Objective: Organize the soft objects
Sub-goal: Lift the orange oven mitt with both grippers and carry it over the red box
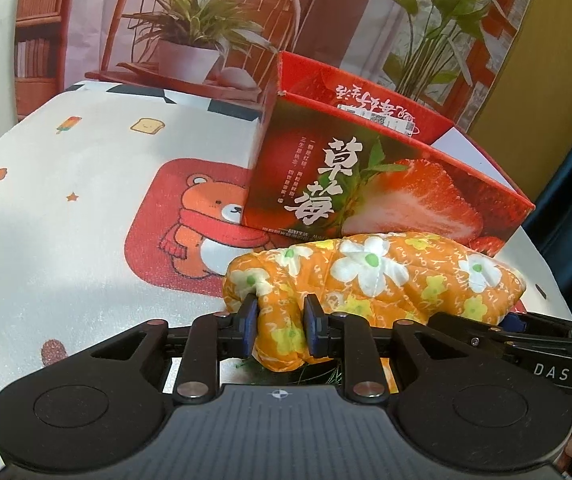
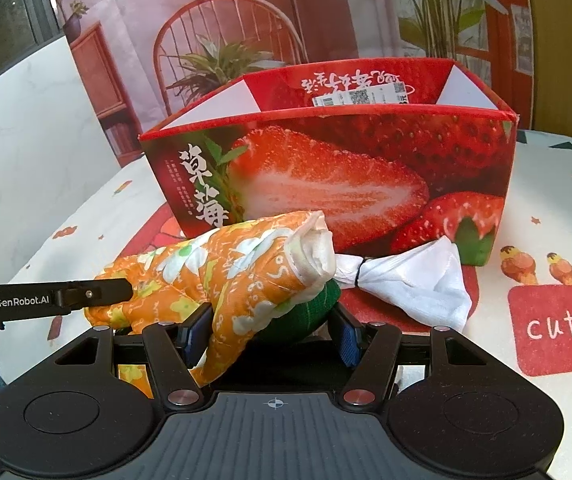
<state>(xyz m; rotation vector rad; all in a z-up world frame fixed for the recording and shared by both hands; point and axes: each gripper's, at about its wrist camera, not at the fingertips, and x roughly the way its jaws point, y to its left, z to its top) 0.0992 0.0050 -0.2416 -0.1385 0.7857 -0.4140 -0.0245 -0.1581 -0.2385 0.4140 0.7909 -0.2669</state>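
An orange flower-print padded cloth roll (image 1: 370, 276) lies in front of the open red strawberry box (image 1: 366, 184). My left gripper (image 1: 280, 326) is shut on the roll's left end. In the right wrist view the roll (image 2: 222, 268) lies over a green soft object (image 2: 306, 316), with a white tied cloth (image 2: 406, 276) beside it. My right gripper (image 2: 272, 334) stands around the roll's right end and the green object, its pads touching them. The left gripper's finger (image 2: 98, 290) shows at the left. The box (image 2: 346, 184) stands just behind.
The table carries a cream cartoon cloth (image 1: 86, 200) with a bear print and a red "cute" patch (image 2: 558, 328). A printed backdrop (image 1: 206, 20) of a chair and plants hangs behind the box. A white wall (image 2: 26, 140) lies to the left.
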